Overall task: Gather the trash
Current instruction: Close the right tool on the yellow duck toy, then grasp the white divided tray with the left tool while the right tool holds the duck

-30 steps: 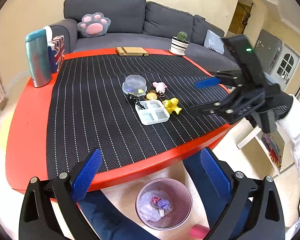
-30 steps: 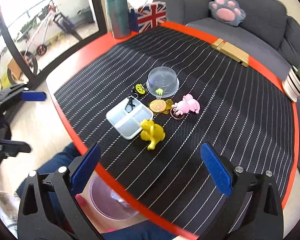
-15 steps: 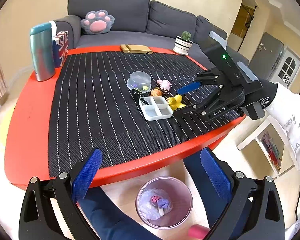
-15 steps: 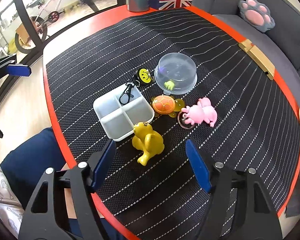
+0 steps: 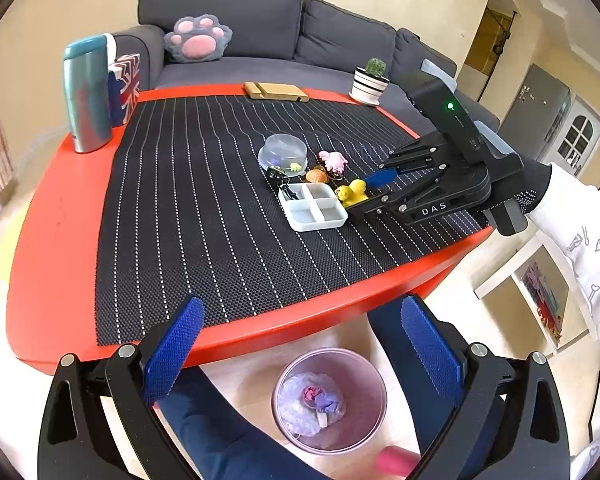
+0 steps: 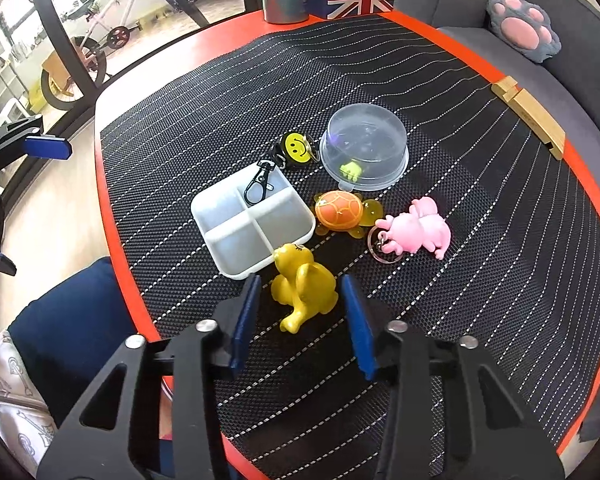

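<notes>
Right gripper [image 6: 302, 312], jaws closing with the yellow toy [image 6: 303, 288] between them, works near the table's [image 5: 60, 184] near edge, left gripper [image 5: 300, 356] wide, well apart.

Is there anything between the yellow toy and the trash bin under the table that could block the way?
Nothing visible blocks it. The yellow toy sits between the closing jaws of the right gripper, near the table edge. The trash bin stands open on the floor just beyond that edge.
</notes>
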The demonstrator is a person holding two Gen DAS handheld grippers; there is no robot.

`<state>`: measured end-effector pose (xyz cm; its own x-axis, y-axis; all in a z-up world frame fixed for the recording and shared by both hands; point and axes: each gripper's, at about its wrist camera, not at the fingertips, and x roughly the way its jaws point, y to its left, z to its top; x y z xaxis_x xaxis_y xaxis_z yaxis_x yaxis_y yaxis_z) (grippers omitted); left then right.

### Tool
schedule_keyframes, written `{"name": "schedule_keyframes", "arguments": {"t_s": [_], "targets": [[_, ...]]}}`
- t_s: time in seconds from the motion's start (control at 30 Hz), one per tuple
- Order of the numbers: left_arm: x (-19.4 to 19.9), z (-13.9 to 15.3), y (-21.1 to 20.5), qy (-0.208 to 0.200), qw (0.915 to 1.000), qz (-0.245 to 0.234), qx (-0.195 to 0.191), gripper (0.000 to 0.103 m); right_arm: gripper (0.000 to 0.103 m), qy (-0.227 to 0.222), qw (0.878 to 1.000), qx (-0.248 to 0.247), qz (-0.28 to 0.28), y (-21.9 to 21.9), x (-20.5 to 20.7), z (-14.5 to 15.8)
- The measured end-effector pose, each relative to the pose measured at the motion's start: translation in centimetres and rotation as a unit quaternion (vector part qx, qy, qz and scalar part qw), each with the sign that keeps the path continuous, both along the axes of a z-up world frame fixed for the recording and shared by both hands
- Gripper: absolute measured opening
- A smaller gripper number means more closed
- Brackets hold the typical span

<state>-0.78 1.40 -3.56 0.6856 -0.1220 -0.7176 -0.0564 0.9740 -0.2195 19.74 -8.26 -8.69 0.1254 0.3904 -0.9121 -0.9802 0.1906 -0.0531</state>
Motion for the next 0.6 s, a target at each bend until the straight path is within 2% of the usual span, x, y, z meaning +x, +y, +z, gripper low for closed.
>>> {"name": "schedule_keyframes", "arguments": {"t_s": [0.37, 0.6], "targets": [[1.0, 0.6, -0.3, 0.002, 1.0000, 0.000, 0.008, 0.095, 0.027, 0.000, 0.999, 0.024, -0.038, -1.1, 0.0, 0.9], [3.0, 1.7, -1.2, 0.006, 0.9997, -0.009, 0.020, 0.095, 0.027, 0.008, 0.994, 0.052, -0.093, -2.4, 0.8, 2.4]]}}
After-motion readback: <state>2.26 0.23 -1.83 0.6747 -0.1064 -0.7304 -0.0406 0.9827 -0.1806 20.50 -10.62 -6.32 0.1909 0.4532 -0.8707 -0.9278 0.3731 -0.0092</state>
